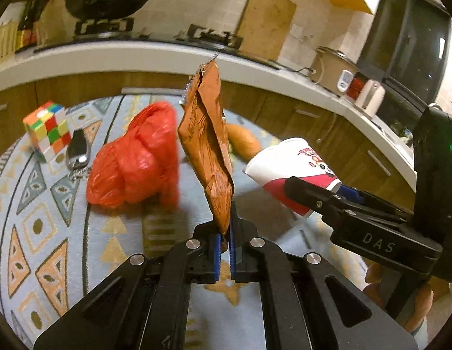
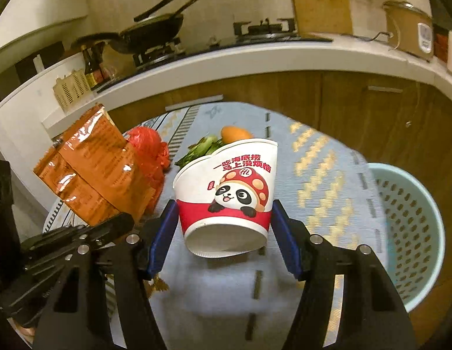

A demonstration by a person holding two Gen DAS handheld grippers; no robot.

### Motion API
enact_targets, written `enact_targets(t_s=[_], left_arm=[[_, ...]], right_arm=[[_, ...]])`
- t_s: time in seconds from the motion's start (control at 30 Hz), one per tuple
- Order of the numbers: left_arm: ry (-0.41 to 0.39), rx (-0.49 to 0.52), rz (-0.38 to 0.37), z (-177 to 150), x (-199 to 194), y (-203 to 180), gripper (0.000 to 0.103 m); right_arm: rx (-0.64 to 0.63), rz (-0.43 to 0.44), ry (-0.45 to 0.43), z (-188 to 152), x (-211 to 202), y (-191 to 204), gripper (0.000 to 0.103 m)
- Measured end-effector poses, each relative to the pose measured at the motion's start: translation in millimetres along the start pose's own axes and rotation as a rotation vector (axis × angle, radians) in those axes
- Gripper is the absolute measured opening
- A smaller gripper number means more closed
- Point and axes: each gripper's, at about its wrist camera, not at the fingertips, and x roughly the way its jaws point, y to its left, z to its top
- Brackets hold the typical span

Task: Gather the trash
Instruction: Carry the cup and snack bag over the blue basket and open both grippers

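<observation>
Left gripper (image 1: 224, 250) fingers pressed together, pinching bottom edge of orange snack wrapper (image 1: 208, 145); wrapper stands upright, lifted above patterned desk (image 1: 45, 233). Right gripper (image 2: 224, 230) fingers clamp sides of crumpled panda paper cup (image 2: 226, 192), cup raised, tilted. Red plastic bag (image 1: 138, 157) lies on desk behind wrapper. Rubik's cube (image 1: 48, 129) and car key (image 1: 78, 148) left of bag. Pale blue perforated basket (image 2: 410, 215) to right, beside desk edge.

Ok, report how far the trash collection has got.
Nothing visibly binned yet. In hand: left gripper pinches the orange wrapper; right gripper clamps the paper cup. The red plastic bag remains on the mat, beside the blue basket.
</observation>
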Motion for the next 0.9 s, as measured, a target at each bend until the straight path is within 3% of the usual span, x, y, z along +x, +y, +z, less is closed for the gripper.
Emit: enact_targets(t_s=[0.43,0.77,0.9], left_arm=[[-0.041,0.108,-0.124,17,-16,-79,0.002],[0.035,0.186,-0.198,11,20,-138,0.002],[0.116,0.164,-0.262,11,47,-148,0.002]], right_arm=[[0.069,-0.152,-0.138,4,-84,-59,0.06],[0.212,-0.253,-0.13,-16,-108,-134,0.06],[0.233,-0.295,-0.109,-25,-107,-153,0.06]])
